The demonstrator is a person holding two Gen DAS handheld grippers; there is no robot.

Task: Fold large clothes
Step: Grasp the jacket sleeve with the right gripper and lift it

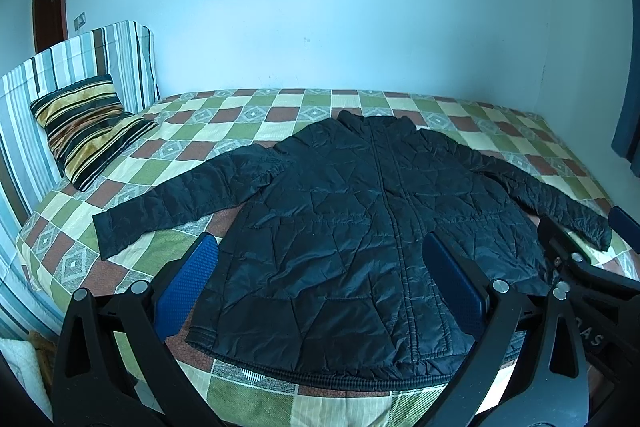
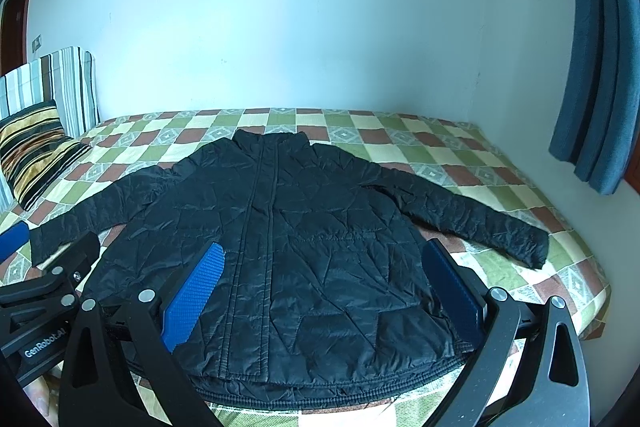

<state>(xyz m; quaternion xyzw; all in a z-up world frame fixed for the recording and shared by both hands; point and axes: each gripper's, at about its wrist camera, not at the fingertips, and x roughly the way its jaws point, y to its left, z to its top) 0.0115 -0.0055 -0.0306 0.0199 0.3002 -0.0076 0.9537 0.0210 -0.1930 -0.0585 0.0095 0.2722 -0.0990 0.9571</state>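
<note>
Your left gripper (image 1: 332, 291) and right gripper (image 2: 324, 295) both hung jaws apart, empty, at the hem. The jacket (image 1: 360, 219) lay flat on the bed (image 1: 248, 107), zip running 6-to-12, collar far. Its left sleeve (image 1: 172, 203) reached toward 9, nearer your left; its right sleeve (image 2: 472, 215) toward 3, nearer your right.

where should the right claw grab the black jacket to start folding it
Probably the cuff of the black jacket, coming from the right. That sleeve lies spread flat away from the body, its end free on the bedspread. The right claw hangs open above the hem.
</note>
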